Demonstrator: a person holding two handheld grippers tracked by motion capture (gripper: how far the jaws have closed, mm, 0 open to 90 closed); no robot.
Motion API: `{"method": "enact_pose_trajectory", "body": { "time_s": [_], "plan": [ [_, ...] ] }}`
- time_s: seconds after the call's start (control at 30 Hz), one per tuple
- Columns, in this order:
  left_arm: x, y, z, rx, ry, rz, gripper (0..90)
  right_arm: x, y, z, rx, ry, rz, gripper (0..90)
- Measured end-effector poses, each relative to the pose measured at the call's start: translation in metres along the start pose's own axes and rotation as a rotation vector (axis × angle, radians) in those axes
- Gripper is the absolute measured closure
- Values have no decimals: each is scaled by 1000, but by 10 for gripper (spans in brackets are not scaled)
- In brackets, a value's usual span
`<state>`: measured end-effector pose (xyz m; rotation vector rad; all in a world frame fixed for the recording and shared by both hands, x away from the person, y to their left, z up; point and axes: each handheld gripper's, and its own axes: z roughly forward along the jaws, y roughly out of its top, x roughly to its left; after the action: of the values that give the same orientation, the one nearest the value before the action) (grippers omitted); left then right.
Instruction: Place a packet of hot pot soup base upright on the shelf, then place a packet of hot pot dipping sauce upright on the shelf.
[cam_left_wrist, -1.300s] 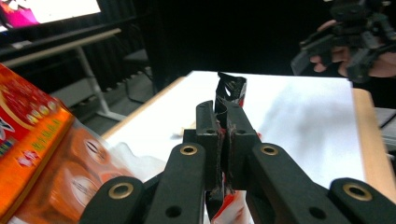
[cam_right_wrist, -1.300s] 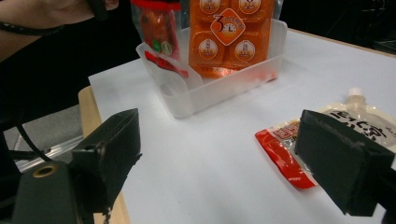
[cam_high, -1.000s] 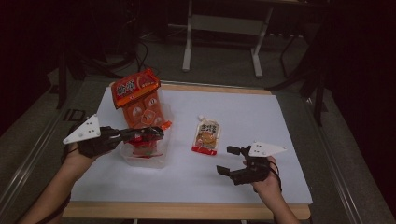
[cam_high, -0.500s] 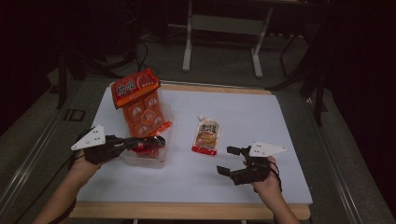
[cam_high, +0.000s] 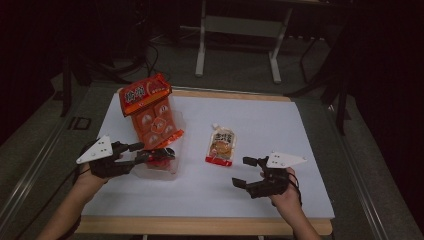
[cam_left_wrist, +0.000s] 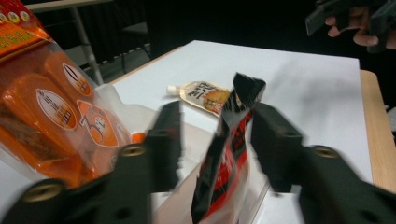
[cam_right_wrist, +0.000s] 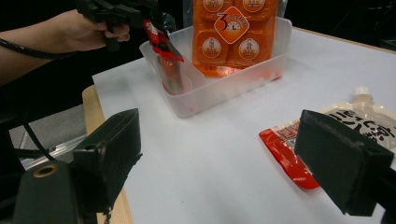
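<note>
Done: the big orange multipack bag (cam_high: 150, 112) leans in the clear plastic bin (cam_high: 172, 170), and the small black-and-red sachet (cam_left_wrist: 229, 154) stands inside it.
Left gripper (cam_left_wrist: 212, 140): jaws have just been opening, sachet loose between them.
Right gripper (cam_high: 247, 175): jaws wide apart, empty.
Left: the white spouted pouch with a red bottom edge (cam_high: 221, 146), flat on the white table (cam_high: 300, 150).
Writing: a "3" on the orange bag; the rest is unreadable.

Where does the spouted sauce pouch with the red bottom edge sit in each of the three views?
High view: spouted sauce pouch lies flat mid-table, right of the clear plastic bin.
Left gripper view: pouch lies beyond the claw, upper centre.
Right gripper view: pouch at right edge, partly behind the right jaw.
Shared landmark: the orange multipack standing in the bin.
</note>
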<state>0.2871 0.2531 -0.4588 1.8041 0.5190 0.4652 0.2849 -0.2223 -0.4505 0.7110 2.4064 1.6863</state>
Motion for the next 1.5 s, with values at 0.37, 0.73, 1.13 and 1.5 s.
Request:
{"method": "enact_pose_trajectory", "body": {
  "time_s": [0.37,0.73,1.13,1.5],
  "plan": [
    [-23,33,3,-44,52,-76,21,0,3,-1,-1,-38,-52,144],
    [-59,60,14,-80,4,-26,21,-5,9,-2,26,-126,-6,117],
    [-98,54,37,-70,-78,1,21,-16,17,10,31,-186,-23,169],
    [-117,32,51,-77,-116,-39,21,-45,24,20,28,-259,-13,233]
  ]
}}
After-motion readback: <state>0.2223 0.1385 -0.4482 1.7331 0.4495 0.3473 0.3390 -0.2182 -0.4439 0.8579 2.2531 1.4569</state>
